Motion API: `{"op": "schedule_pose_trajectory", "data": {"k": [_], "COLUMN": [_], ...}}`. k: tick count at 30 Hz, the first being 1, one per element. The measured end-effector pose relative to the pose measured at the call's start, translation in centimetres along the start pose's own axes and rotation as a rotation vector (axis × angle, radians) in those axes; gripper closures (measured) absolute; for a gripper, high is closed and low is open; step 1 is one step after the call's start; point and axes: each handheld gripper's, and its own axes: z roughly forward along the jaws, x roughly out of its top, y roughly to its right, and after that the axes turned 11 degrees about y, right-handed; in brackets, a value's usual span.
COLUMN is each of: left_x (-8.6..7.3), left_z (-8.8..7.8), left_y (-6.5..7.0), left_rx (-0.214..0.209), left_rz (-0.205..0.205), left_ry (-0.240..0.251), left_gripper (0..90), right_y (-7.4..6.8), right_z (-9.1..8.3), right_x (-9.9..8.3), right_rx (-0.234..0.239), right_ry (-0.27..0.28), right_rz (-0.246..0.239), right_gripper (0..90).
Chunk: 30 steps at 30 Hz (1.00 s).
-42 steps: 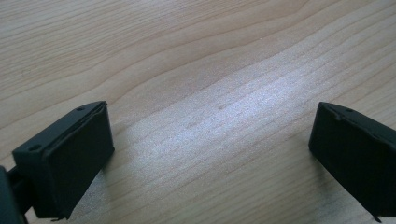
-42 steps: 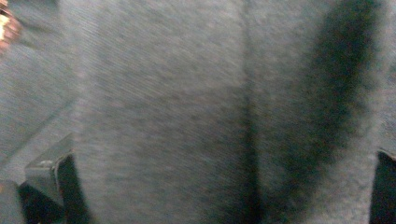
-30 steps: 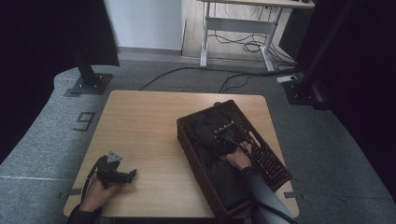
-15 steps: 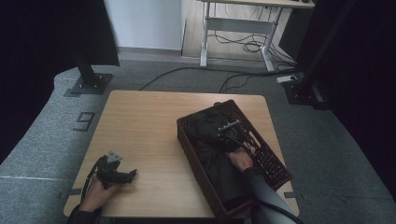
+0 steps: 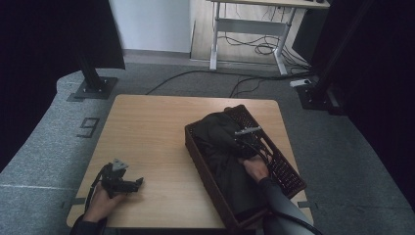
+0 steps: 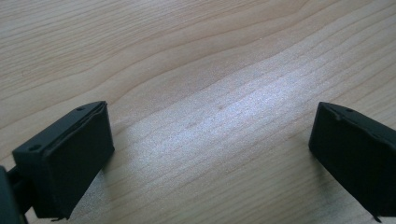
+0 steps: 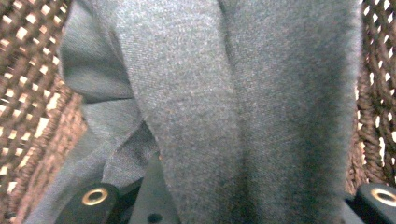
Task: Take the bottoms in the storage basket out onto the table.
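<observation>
A dark grey cloth [image 5: 220,147] lies heaped in a dark brown wicker basket [image 5: 288,171] on the right half of the wooden table [image 5: 147,127]. My right gripper [image 5: 239,141] reaches into the basket. Its jaws have just been closing, and in the right gripper view a thick fold of the cloth [image 7: 210,93] runs up between them, pinched, with the basket's weave [image 7: 23,70] on both sides. My left gripper [image 5: 132,184] rests near the table's front left corner. In its own view the left gripper [image 6: 210,116] stands open over bare wood.
The basket sits at an angle, its near end close to the table's front edge. Beyond the table stand a black stand base [image 5: 93,88] at the left, a white desk frame [image 5: 244,29] with cables on the floor, and another black base [image 5: 318,95] at the right.
The right hand has lifted a little inside the basket and the cloth now bunches higher around its gripper. The left hand and gripper have stayed where they were.
</observation>
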Motion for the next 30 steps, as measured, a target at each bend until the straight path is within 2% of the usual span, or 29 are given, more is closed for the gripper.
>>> {"op": "schedule_pose_trajectory", "data": {"k": [6, 8, 9, 10, 11, 12, 13, 14, 16, 18, 19, 20, 22, 30], "left_x": [0.0, 0.0, 0.0, 0.0, 0.0, 0.0, 0.0, 0.0, 0.0, 0.0, 0.0, 0.0, 0.0, 0.0], "left_z": [0.0, 0.0, 0.0, 0.0, 0.0, 0.0, 0.0, 0.0, 0.0, 0.0, 0.0, 0.0, 0.0, 0.0], "left_y": [0.0, 0.0, 0.0, 0.0, 0.0, 0.0, 0.0, 0.0, 0.0, 0.0, 0.0, 0.0, 0.0, 0.0], "left_rx": [0.0, 0.0, 0.0, 0.0, 0.0, 0.0, 0.0, 0.0, 0.001, 0.0, 0.001, 0.001, 0.0, 0.0], "left_rz": [0.0, 0.0, 0.0, 0.0, 0.0, 0.0, 0.001, 0.001, 0.0, 0.001, 0.0, 0.001, 0.002, 0.002], "left_ry": [0.0, 0.0, 0.0, 0.0, 0.001, 0.001, 0.0, 0.0, 0.0, 0.0, 0.0, 0.0, -0.001, -0.001], "left_gripper": [0.0, 0.0, 0.0, 0.0, 0.0, 0.0, 0.0, 0.0, 0.0, 0.0, 0.0, 0.0, 0.0, 0.0], "right_y": [0.0, -0.1, -0.2, -0.2, -0.5, -0.5, -0.7, -0.7, -1.0, -1.0, -1.1, -1.1, -1.1, -1.0], "right_z": [-1.6, -1.9, -2.4, -2.4, -2.9, -2.9, -3.5, -3.5, -4.3, -4.6, -5.0, -5.0, -5.8, -7.8], "right_x": [0.4, 0.4, 0.6, 0.6, 0.9, 0.9, 1.1, 1.1, 1.4, 1.5, 1.6, 1.6, 1.9, 2.6], "right_rx": [0.021, 0.024, 0.028, 0.028, 0.025, 0.025, 0.024, 0.024, 0.017, 0.016, 0.015, 0.015, 0.022, 0.018], "right_ry": [0.107, 0.124, 0.157, 0.157, 0.194, 0.194, 0.233, 0.233, 0.28, 0.299, 0.33, 0.33, 0.378, 0.454], "right_rz": [0.031, 0.036, 0.033, 0.033, 0.024, 0.024, 0.012, 0.012, -0.007, -0.006, -0.006, -0.006, 0.014, 0.029], "right_gripper": [73.8, 73.7, 73.8, 73.8, 73.8, 73.8, 73.8, 73.8, 73.9, 73.9, 73.9, 73.9, 73.9, 73.9]}}
